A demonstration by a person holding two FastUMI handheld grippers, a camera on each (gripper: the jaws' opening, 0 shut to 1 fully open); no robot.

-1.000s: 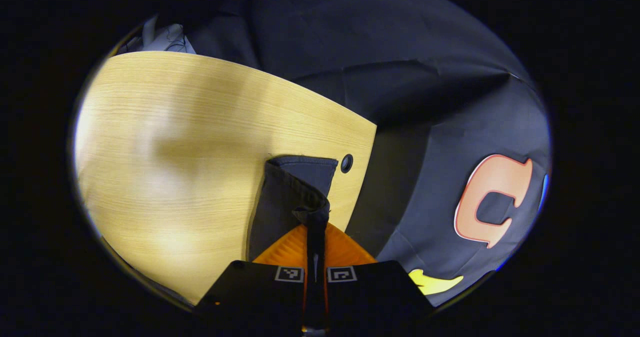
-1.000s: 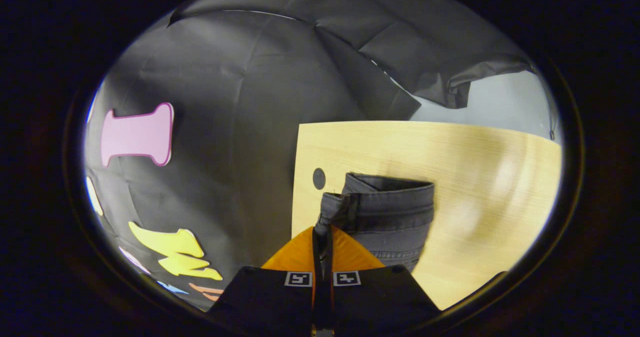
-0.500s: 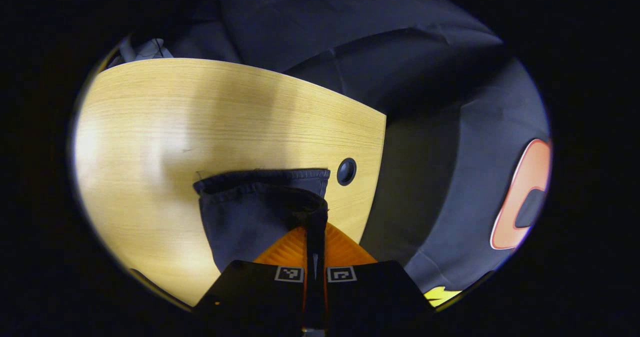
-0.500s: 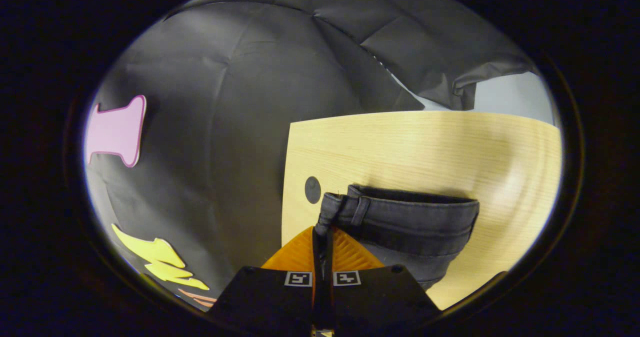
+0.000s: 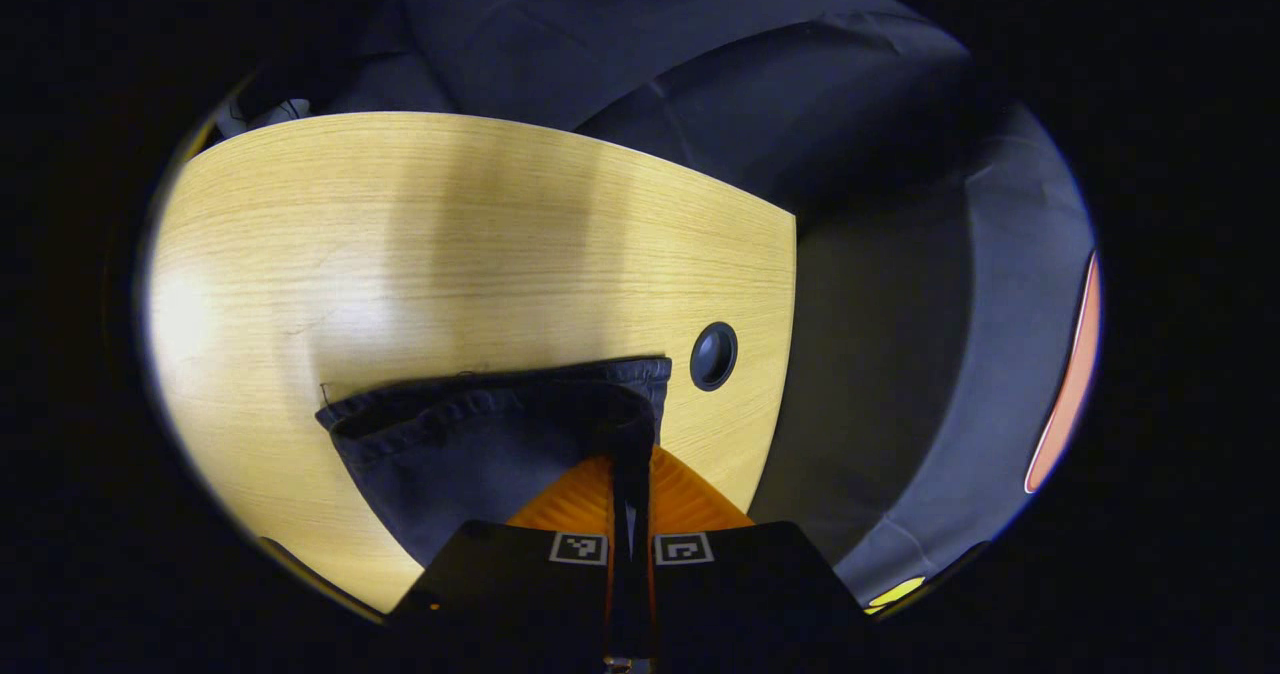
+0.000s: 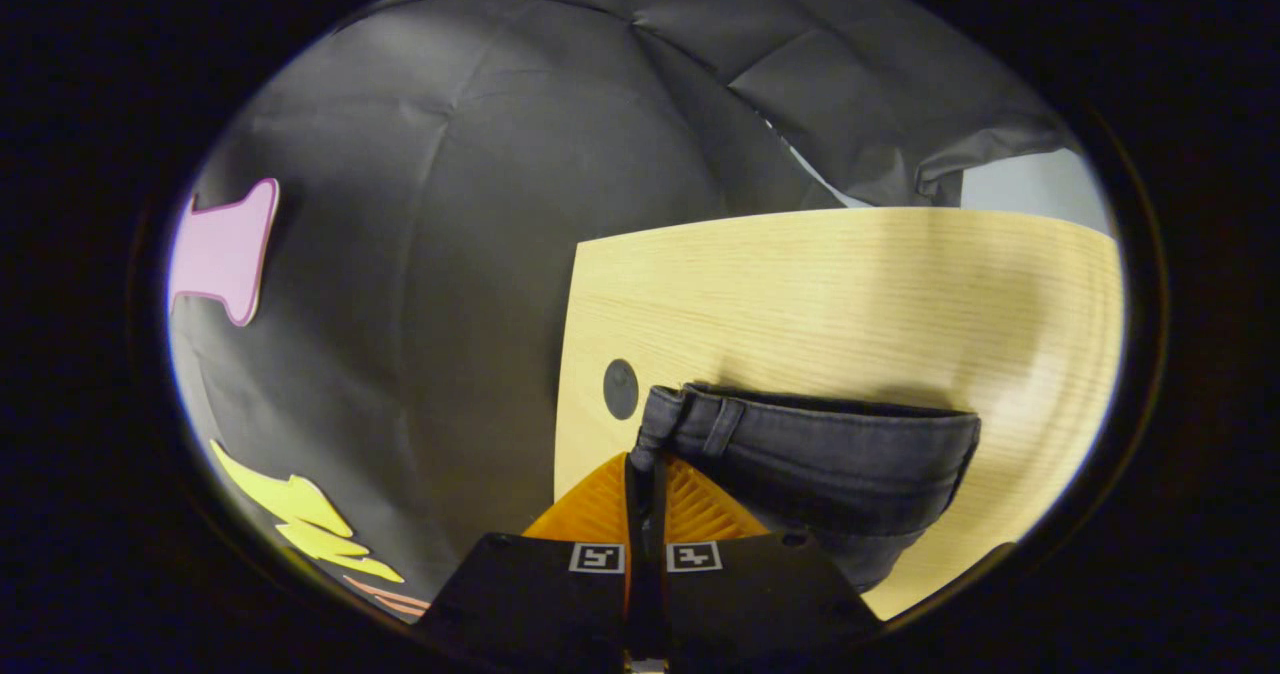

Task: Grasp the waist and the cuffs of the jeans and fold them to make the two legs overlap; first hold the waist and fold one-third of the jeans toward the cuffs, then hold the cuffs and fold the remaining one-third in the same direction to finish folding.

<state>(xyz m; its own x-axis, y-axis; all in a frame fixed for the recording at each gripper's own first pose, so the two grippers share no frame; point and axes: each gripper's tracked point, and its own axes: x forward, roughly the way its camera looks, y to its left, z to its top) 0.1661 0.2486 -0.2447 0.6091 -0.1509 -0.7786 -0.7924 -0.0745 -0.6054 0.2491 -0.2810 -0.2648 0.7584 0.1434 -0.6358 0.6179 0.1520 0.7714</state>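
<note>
Dark grey jeans hang from both grippers above a light wooden table. In the left gripper view, my left gripper [image 5: 632,444] is shut on the corner of the hemmed cuffs [image 5: 480,424], which spread out to the left of the fingers. In the right gripper view, my right gripper [image 6: 646,454] is shut on the waistband [image 6: 810,444] by a belt loop; the band stretches to the right. The rest of the jeans is hidden below both grippers.
The table [image 5: 420,244] has a round cable hole [image 5: 713,355] near its edge, just right of the cuffs; the same cable hole [image 6: 621,388] sits left of the waistband on the table [image 6: 850,294]. The black cloth wall [image 6: 450,214] stands close beyond the table edge.
Both grippers have turned and come lower toward the table. The cuffs and the waistband now spread wider across each view, and the cable hole looks nearer.
</note>
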